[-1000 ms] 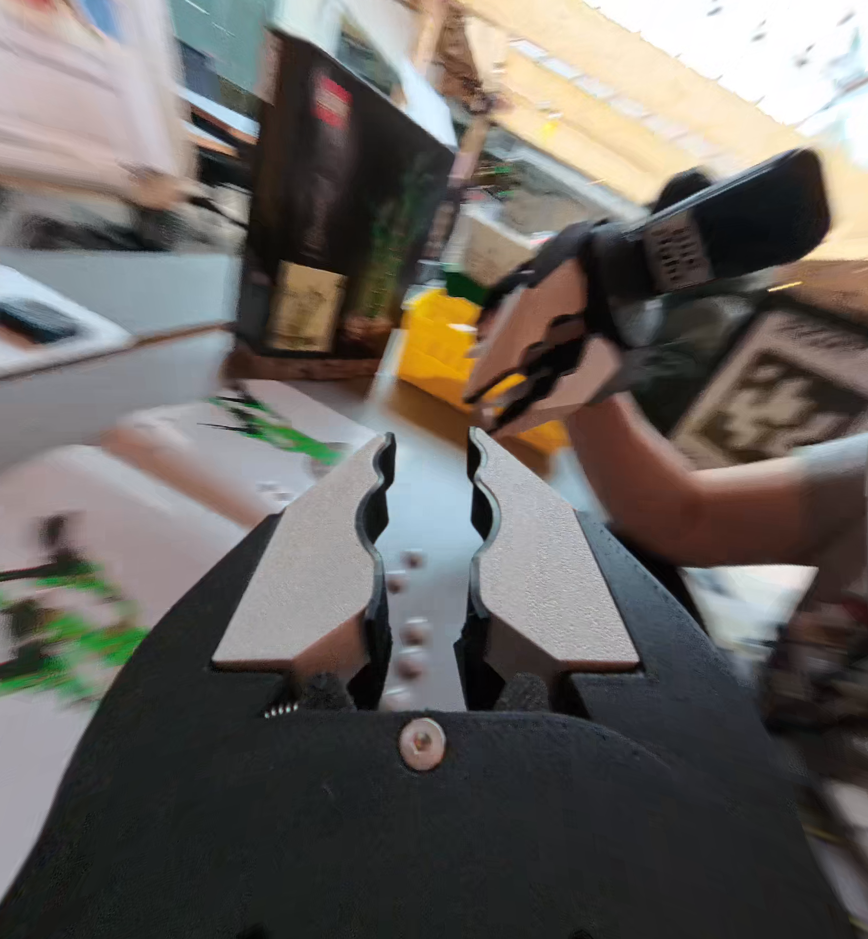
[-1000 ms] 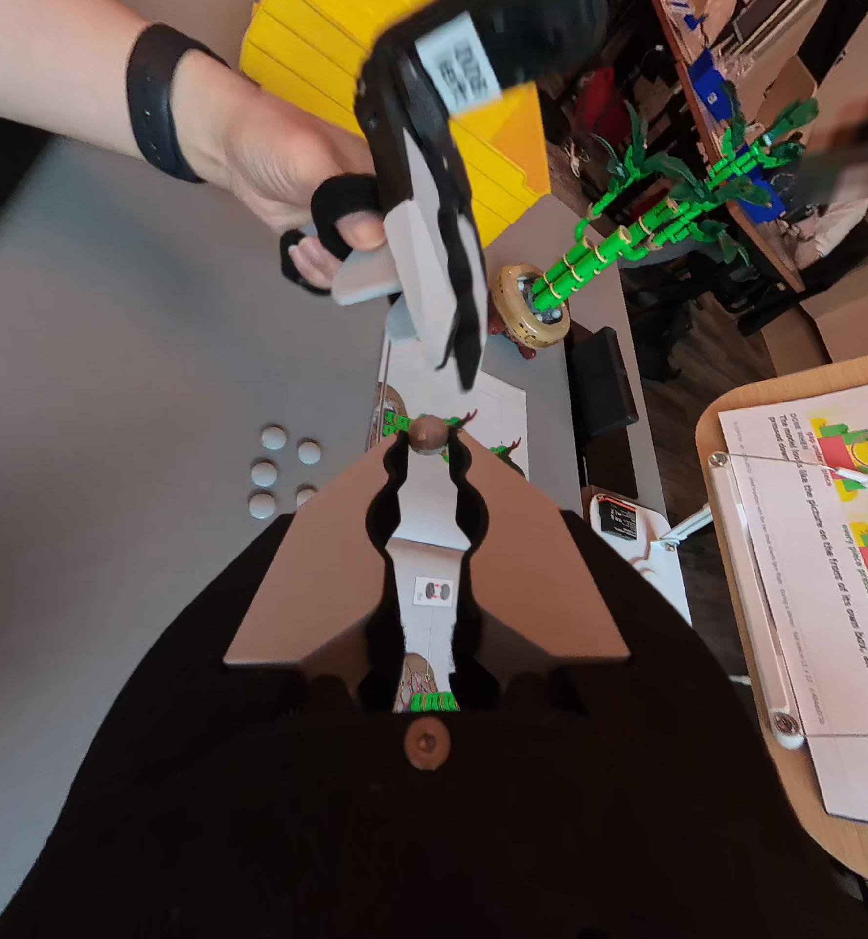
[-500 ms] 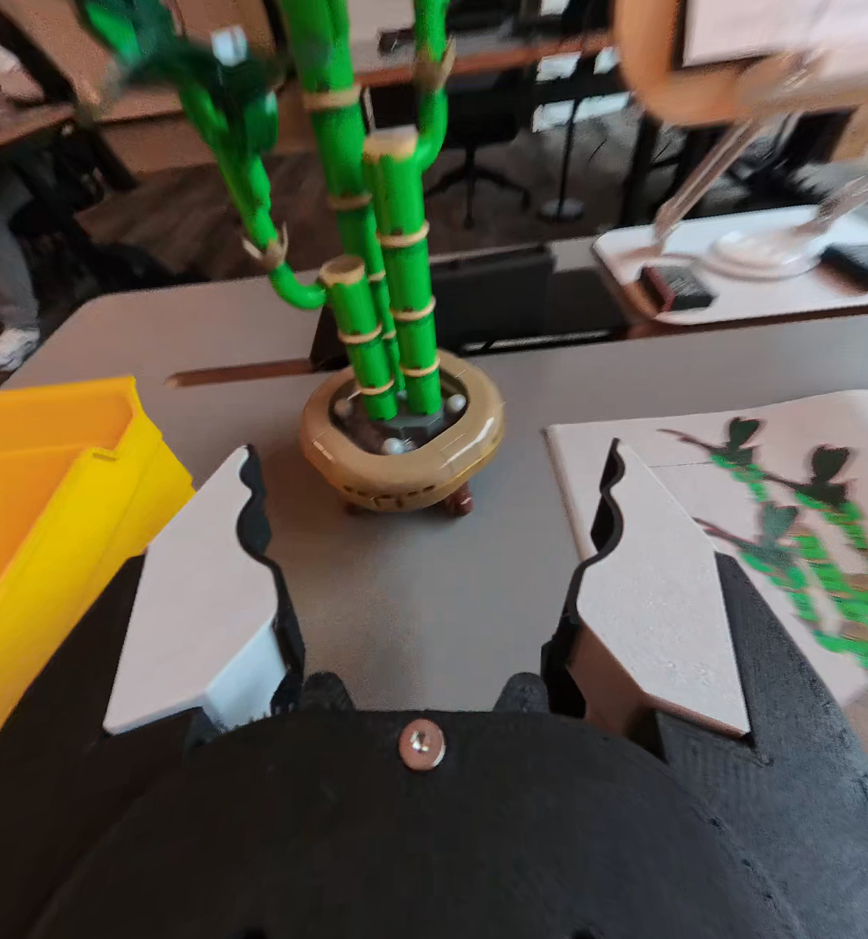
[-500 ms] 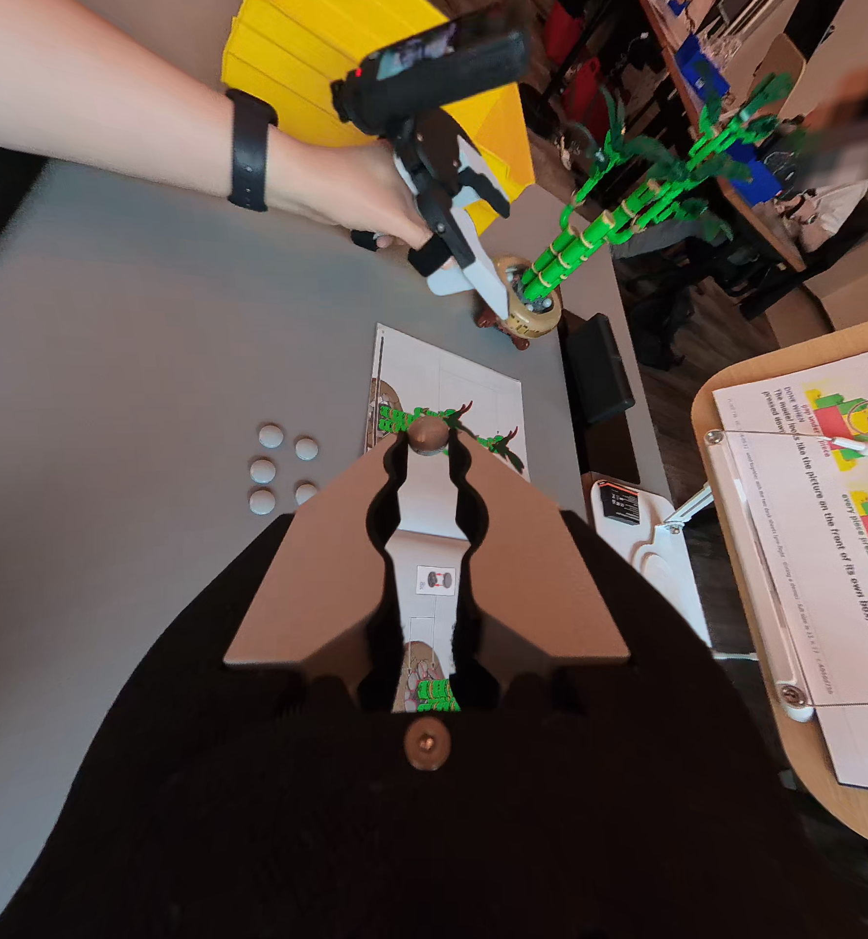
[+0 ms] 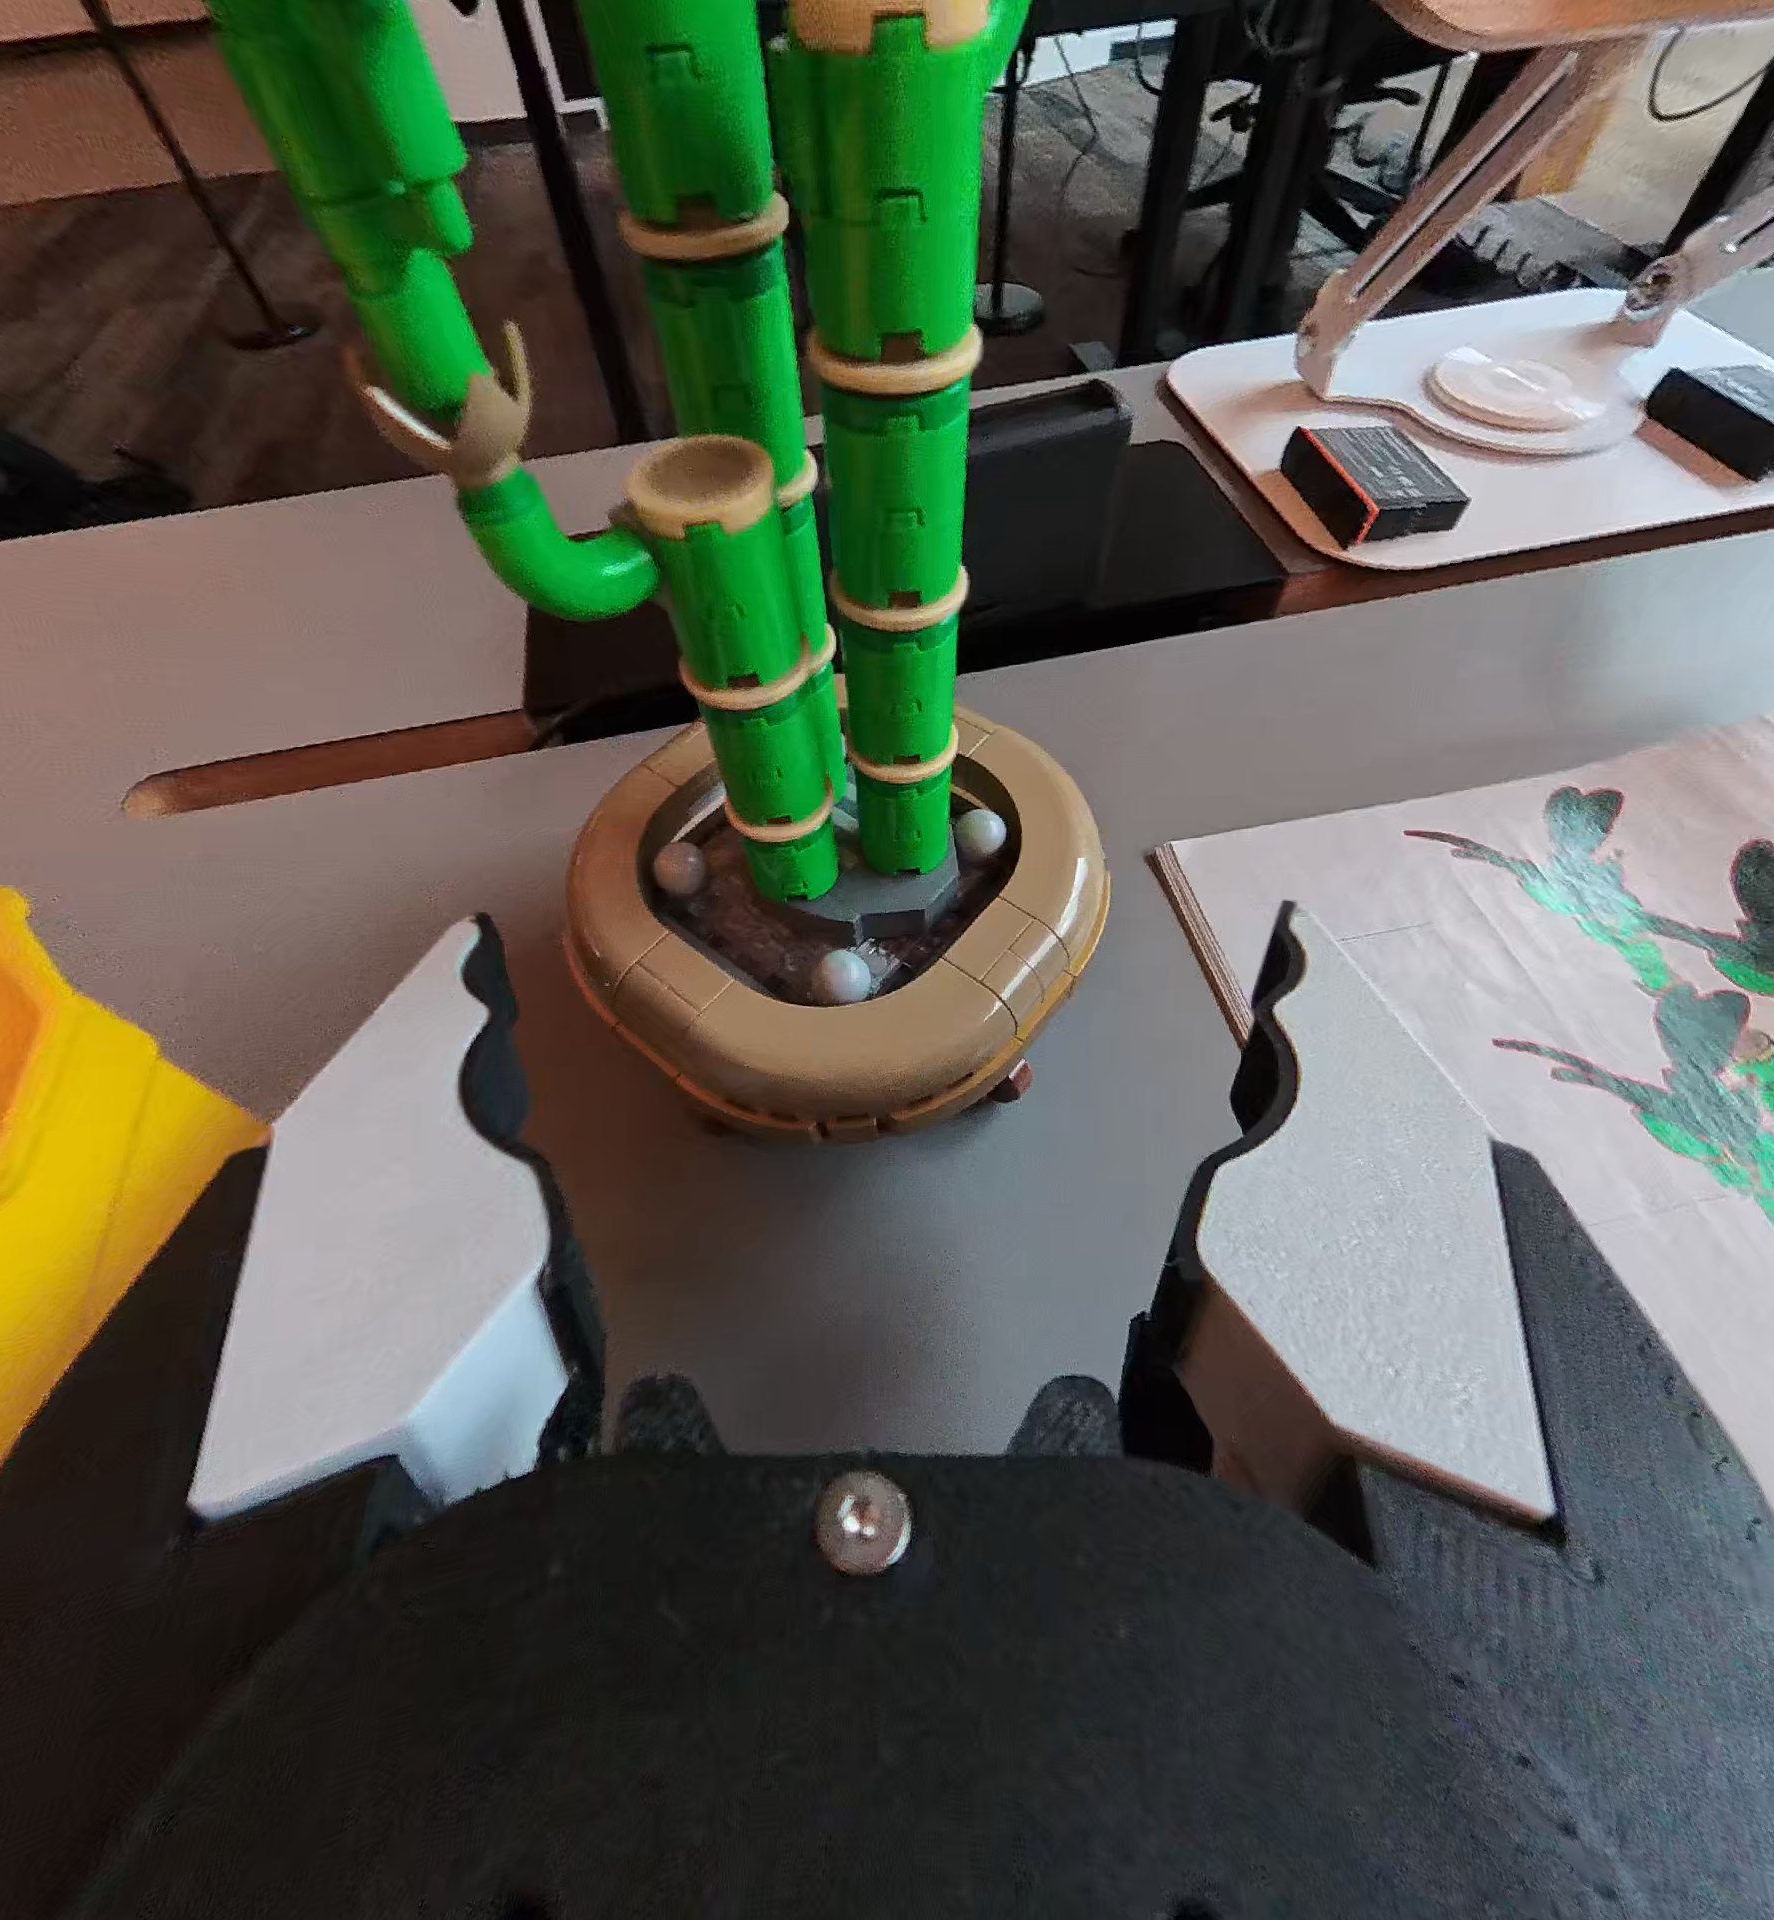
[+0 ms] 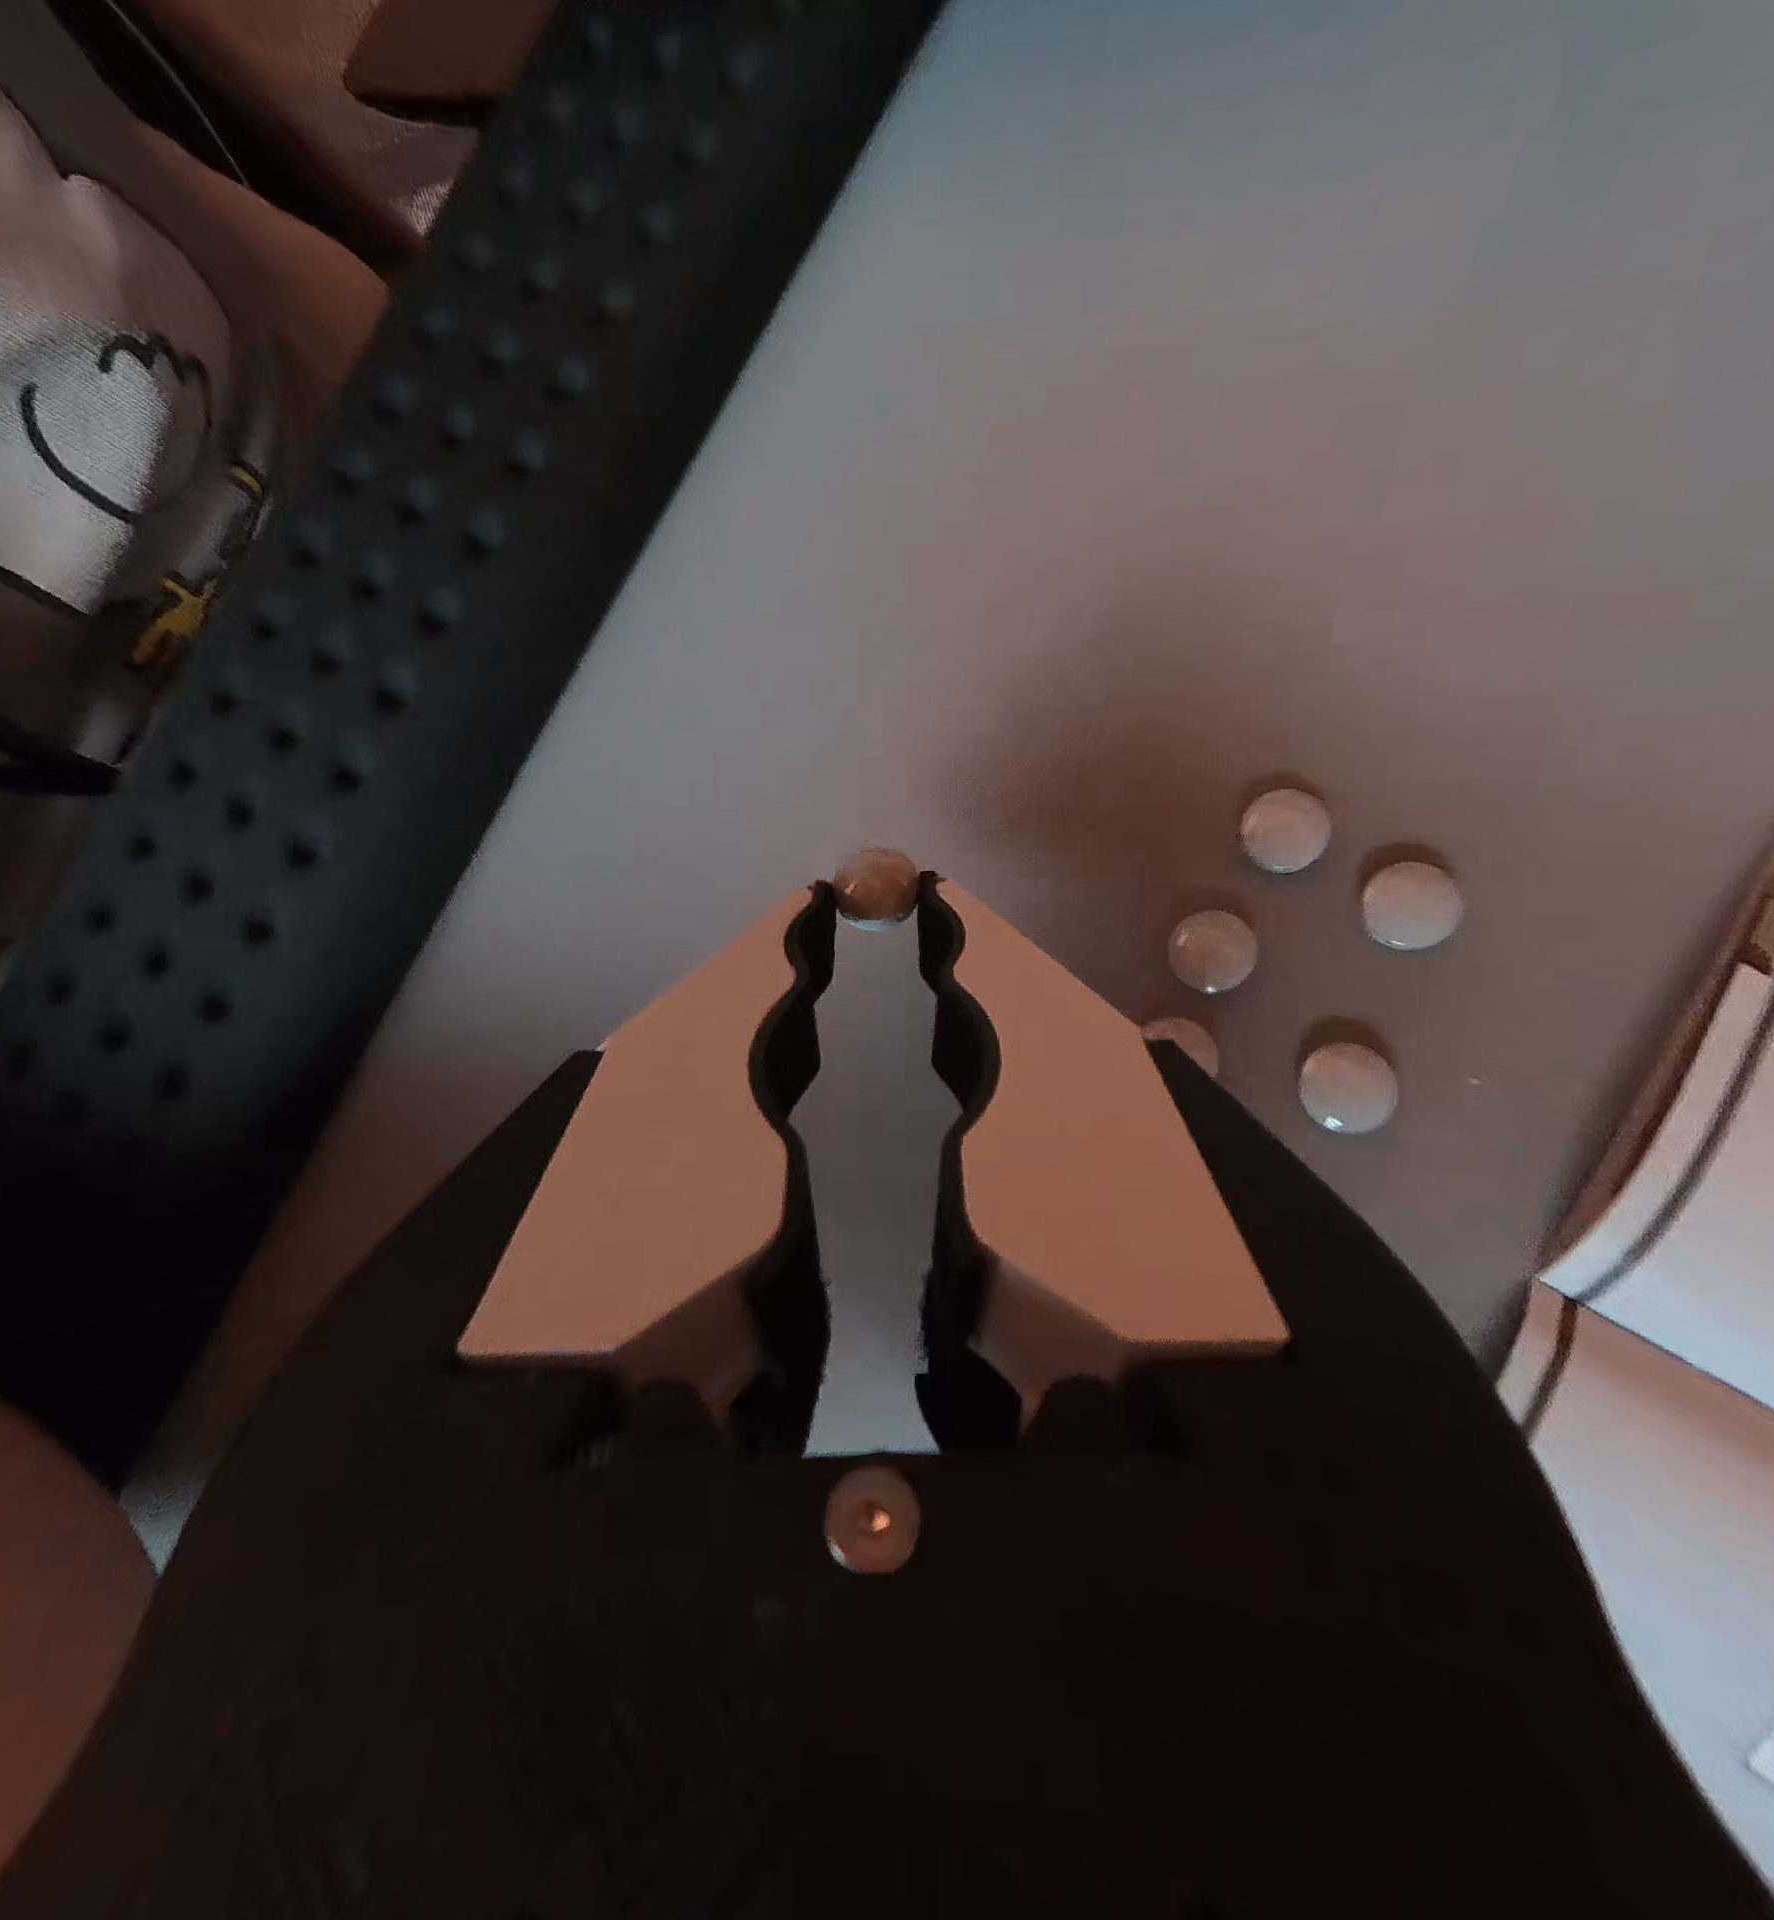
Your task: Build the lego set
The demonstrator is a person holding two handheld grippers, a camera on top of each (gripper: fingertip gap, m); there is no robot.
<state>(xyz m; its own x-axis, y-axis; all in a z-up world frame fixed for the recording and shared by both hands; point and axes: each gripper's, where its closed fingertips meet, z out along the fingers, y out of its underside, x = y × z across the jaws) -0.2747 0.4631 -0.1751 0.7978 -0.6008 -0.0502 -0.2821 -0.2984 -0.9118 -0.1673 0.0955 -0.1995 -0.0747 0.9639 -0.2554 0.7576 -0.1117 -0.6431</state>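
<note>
A lego bamboo plant with green stalks [image 5: 893,623] stands in a tan pot [image 5: 831,1023] on the grey table. Three small pale round pieces lie in the pot's soil. My left gripper [image 5: 883,945] is open and empty, its fingertips just short of the pot on either side. My right gripper [image 6: 875,896] is shut on a small round pale piece [image 6: 872,902] held at its fingertips above the grey table. Several loose pale round pieces [image 6: 1319,945] lie on the table to the right of the right gripper.
A yellow bin [image 5: 41,1122] sits left of the pot. An instruction booklet [image 5: 1548,987] lies open to its right. A white pad with black blocks [image 5: 1371,499] is at the far right. A black perforated strip [image 6: 363,540] runs along the table's edge.
My left gripper has swung round, opened wide and moved close to the pot. My right gripper has turned toward the table's edge, still holding the round piece.
</note>
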